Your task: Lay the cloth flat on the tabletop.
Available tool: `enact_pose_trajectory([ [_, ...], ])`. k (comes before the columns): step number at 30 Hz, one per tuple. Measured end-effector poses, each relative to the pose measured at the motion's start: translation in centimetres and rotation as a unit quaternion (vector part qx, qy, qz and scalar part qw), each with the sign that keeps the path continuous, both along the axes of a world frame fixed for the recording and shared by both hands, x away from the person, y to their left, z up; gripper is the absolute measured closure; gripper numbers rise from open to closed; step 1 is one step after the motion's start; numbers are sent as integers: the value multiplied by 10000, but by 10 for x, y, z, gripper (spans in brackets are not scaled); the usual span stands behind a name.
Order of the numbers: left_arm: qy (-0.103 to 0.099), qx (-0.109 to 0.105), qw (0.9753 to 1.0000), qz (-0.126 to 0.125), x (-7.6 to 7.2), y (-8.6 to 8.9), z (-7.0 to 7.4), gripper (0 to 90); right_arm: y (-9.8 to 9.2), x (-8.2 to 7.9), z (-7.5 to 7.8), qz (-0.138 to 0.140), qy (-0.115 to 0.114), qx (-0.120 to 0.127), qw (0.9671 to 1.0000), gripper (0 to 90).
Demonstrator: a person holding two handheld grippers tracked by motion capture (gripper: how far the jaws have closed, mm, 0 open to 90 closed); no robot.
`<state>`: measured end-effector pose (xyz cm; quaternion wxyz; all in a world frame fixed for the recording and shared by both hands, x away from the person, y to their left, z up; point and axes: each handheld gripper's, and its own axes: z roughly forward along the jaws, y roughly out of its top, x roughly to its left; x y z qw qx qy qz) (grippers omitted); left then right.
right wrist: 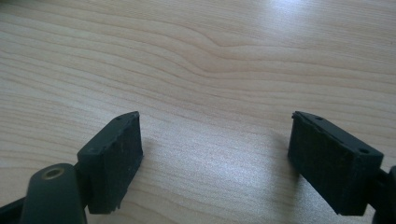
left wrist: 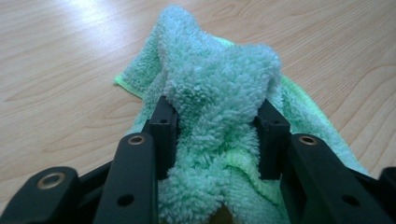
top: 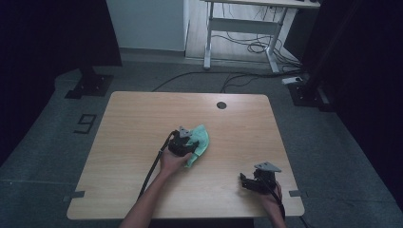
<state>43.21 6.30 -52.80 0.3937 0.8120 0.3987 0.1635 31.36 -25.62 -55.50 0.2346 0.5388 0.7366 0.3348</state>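
A mint-green terry cloth (top: 200,140) lies bunched near the middle of the wooden table (top: 142,118). My left gripper (top: 190,142) is over its near side. In the left gripper view the cloth (left wrist: 219,84) is pinched into a raised fold between the two black pads (left wrist: 164,128), so my left gripper (left wrist: 217,135) is shut on it. My right gripper (top: 244,183) sits near the table's front right edge, held by a hand. In the right gripper view my right gripper (right wrist: 215,154) stands open, with bare wood between its pads (right wrist: 114,161).
A dark round grommet (top: 221,105) sits near the table's far edge. Beyond the table stand a white desk frame (top: 247,28) with loose cables on the floor and two black stand bases (top: 90,85). A black cable (top: 152,171) trails from the left gripper.
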Motion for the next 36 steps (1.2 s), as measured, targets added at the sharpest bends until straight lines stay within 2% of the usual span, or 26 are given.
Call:
enact_pose_trajectory([
  [7,-66,100,9999,-18,0,-4,2,582,-1,0,0,-10,2,-1,10000,180],
  [10,-63,74,10000,2,1,-4,1,559,-1,0,0,-10,2,-4,10000,180],
  [13,-55,100,9999,38,1,-5,0,467,-1,0,0,-10,2,-3,10000,181],
  [17,-61,70,9999,73,2,-4,0,270,-1,0,0,-11,1,-1,10000,181],
  [20,-174,-85,9998,77,-1,1,9,203,-1,0,0,-13,3,3,10000,181],
  [25,-316,-157,9994,-26,-10,8,24,194,-1,0,0,-11,2,1,10000,181],
  [36,-509,-16,9987,-61,-31,31,33,212,-1,0,0,-16,0,-9,10000,181],
])
